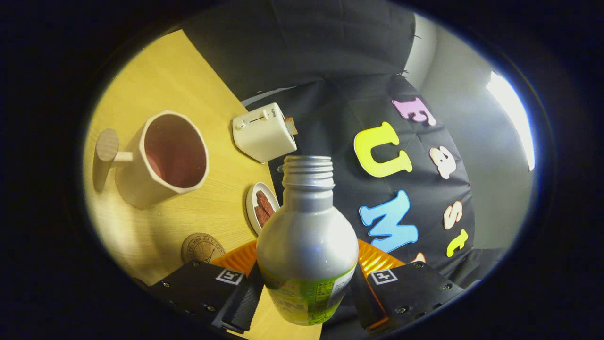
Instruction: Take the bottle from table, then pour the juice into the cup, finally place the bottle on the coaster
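Bottle lifted, pour and placement left to do

The tool [306, 289] is clamped on the uncapped bottle [306, 236], held above the surface [160, 75]; coaster [203, 248] at nine o'clock, cup [163, 158] at ten beyond, apparently unfilled.

The bottle [306, 236] is brushed silver metal with a soft sheen, its open neck threaded, and a glossy printed label wraps its lower body — both fingers of the gripper [306, 295] press on it. The table [160, 80] is pale wood with fine grain. The cup [163, 158] looks like matt ceramic, its handle ending in a wooden disc. The coaster [202, 248] is cork-like, the toaster [264, 132] smooth cream plastic — the wall is matt black cloth.
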`<state>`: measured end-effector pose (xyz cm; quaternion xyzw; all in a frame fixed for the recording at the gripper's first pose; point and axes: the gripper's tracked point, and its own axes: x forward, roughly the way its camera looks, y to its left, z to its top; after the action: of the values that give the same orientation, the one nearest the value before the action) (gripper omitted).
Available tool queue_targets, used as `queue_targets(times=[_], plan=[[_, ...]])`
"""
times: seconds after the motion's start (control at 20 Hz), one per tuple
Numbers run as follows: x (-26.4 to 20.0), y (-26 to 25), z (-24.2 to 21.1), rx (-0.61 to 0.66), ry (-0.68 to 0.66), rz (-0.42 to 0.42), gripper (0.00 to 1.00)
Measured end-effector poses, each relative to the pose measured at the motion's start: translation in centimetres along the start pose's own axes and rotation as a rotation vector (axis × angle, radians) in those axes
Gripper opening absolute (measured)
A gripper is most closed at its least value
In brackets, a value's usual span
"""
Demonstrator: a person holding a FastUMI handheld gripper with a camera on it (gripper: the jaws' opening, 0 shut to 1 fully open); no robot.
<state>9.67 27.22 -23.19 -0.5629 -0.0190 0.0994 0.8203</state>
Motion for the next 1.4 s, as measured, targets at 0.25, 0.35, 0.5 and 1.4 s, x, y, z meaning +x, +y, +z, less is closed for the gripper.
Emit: queue_targets(times=[0.25,0.35,0.5,1.4], plan=[[-0.5,-0.8,0.1,0.123,-0.013,-0.021,0.81],[-0.7,-0.9,0.2,0.207,-0.021,-0.018,0.81],[-0.8,-1.3,0.3,0.351,-0.023,-0.009,0.81],[1.4,-1.9,-0.1,1.202,-0.028,0.199,0.81]])
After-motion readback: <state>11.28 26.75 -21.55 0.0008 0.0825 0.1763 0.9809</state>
